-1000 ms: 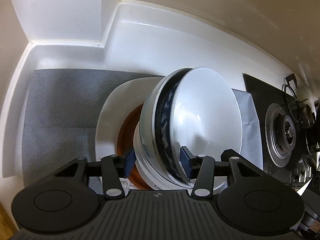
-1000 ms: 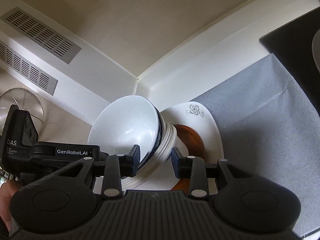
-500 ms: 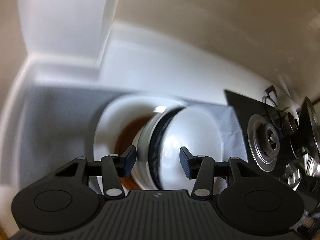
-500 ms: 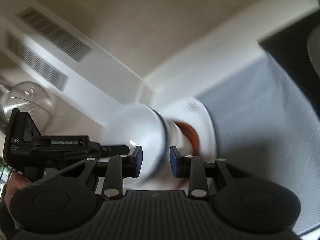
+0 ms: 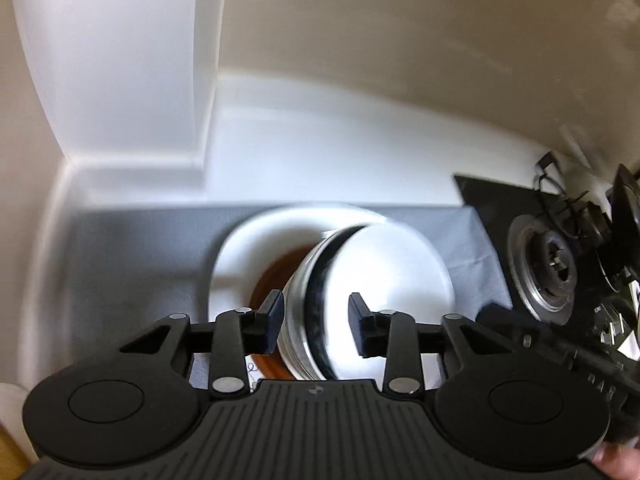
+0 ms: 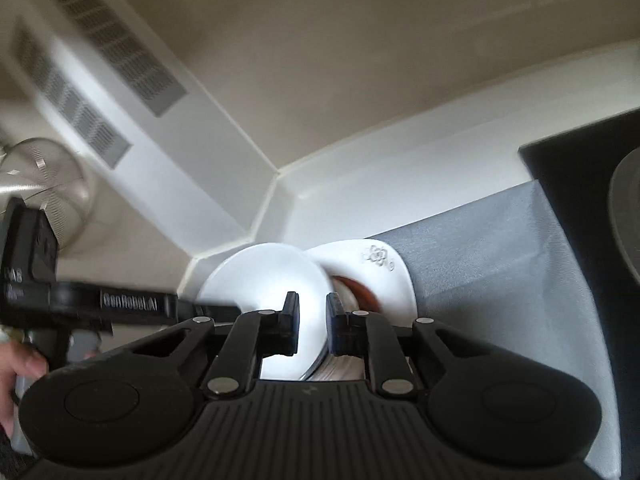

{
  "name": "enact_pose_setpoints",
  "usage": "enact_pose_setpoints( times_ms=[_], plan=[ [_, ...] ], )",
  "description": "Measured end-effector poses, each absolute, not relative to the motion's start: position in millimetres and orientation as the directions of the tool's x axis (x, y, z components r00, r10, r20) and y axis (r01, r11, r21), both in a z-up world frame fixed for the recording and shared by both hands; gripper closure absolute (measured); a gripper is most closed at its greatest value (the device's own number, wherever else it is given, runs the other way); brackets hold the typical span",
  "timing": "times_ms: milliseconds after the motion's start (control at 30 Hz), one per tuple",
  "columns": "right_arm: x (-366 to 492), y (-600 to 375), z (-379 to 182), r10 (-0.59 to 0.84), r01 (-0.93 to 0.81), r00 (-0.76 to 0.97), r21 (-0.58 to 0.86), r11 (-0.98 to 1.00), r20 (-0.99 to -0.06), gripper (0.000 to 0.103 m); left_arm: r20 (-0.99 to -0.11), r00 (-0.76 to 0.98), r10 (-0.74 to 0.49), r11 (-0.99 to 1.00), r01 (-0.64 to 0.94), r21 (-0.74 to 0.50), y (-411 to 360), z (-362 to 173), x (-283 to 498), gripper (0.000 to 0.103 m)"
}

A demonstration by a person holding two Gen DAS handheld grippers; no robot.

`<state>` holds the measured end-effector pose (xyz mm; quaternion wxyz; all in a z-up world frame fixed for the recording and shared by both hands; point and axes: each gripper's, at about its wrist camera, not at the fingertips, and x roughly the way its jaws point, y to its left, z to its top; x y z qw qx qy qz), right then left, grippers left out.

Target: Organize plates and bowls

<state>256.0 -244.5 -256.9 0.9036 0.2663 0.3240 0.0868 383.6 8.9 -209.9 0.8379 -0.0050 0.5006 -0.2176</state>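
Straddling the tilted stack of bowls (image 5: 320,316), our left gripper (image 5: 316,322) has just been closing; its pads stand either side of the rims, though blur leaves it unclear whether they press. Our right gripper (image 6: 310,326) has also just been closing, its narrow jaws apparently pinching the rim of the top white bowl (image 6: 272,280). Beneath the stack we see a brown dish (image 5: 276,276) on a white plate (image 5: 248,248), resting on the grey mat (image 5: 132,264) beside the stove (image 5: 548,264).
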Motion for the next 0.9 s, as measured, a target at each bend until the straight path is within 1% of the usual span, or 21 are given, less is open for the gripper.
enact_pose_setpoints(
  times_ms=[33,67,100,133,167,200,233,267,300,367,400,433,467,533,600,667,767,900],
  plan=[
    [246,-237,-245,0.293,0.021,0.784,0.494,0.869,-0.548,0.076,-0.825,0.421,-0.377,0.902,0.369,-0.223,9,-197,375,0.052],
    [236,-227,-233,0.237,0.028,0.791,0.421,0.907,-0.563,0.064,-0.808,0.442,-0.39,0.898,0.378,-0.226,10,-183,365,0.041],
    [225,-215,-220,0.177,0.035,0.8,0.338,0.941,-0.574,0.058,-0.787,0.465,-0.406,0.892,0.387,-0.232,11,-169,352,0.029],
    [214,-206,-208,0.138,0.042,0.806,0.288,0.957,-0.576,0.056,-0.768,0.493,-0.409,0.891,0.397,-0.22,10,-152,337,0.023],
    [203,-202,-197,0.118,0.055,0.809,0.275,0.96,-0.576,0.05,-0.754,0.522,-0.398,0.895,0.4,-0.196,8,-138,321,0.013],
    [192,-201,-187,0.1,0.082,0.808,0.279,0.957,-0.581,0.038,-0.739,0.556,-0.381,0.903,0.397,-0.166,6,-122,303,0.008],
    [183,-201,-176,0.088,0.114,0.793,0.289,0.95,-0.603,0.029,-0.721,0.59,-0.363,0.909,0.394,-0.135,2,-106,283,0.005],
    [174,-201,-165,0.087,0.138,0.771,0.299,0.944,-0.631,0.012,-0.71,0.617,-0.338,0.918,0.381,-0.106,-3,-93,265,0.0],
    [162,-200,-154,0.092,0.145,0.761,0.306,0.941,-0.643,0.01,-0.703,0.642,-0.306,0.929,0.361,-0.075,-9,-82,245,0.0],
    [134,-199,-134,0.114,0.112,0.768,0.307,0.945,-0.63,0.009,-0.697,0.673,-0.247,0.948,0.316,-0.032,-22,-68,208,0.0],
    [123,-198,-127,0.12,0.101,0.763,0.3,0.949,-0.635,0.008,-0.699,0.683,-0.214,0.957,0.29,-0.01,-29,-63,192,0.0],
    [111,-199,-120,0.115,0.102,0.76,0.292,0.951,-0.64,0.005,-0.698,0.692,-0.183,0.965,0.263,0.008,-34,-58,173,0.0],
    [99,-201,-114,0.106,0.113,0.756,0.289,0.951,-0.646,0.0,-0.704,0.693,-0.155,0.971,0.238,0.02,-40,-54,157,0.0],
    [77,-210,-104,0.1,0.144,0.745,0.306,0.941,-0.659,0.0,-0.726,0.679,-0.113,0.979,0.2,0.034,-49,-47,129,0.0],
    [62,-218,-96,0.108,0.157,0.727,0.318,0.935,-0.678,0.0,-0.733,0.674,-0.094,0.983,0.179,0.039,-55,-41,105,0.0],
    [47,-222,-91,0.112,0.137,0.716,0.296,0.945,-0.689,0.0,-0.738,0.672,-0.058,0.987,0.148,0.057,-60,-37,88,0.0],
    [24,-221,-83,0.1,0.108,0.724,0.256,0.961,-0.682,0.0,-0.751,0.659,-0.049,0.986,0.153,0.071,-65,-28,67,0.0],
    [5,-222,-76,0.111,0.098,0.716,0.257,0.961,-0.689,0.0,-0.74,0.672,-0.028,0.981,0.16,0.108,-72,-21,44,0.0]
  ],
)
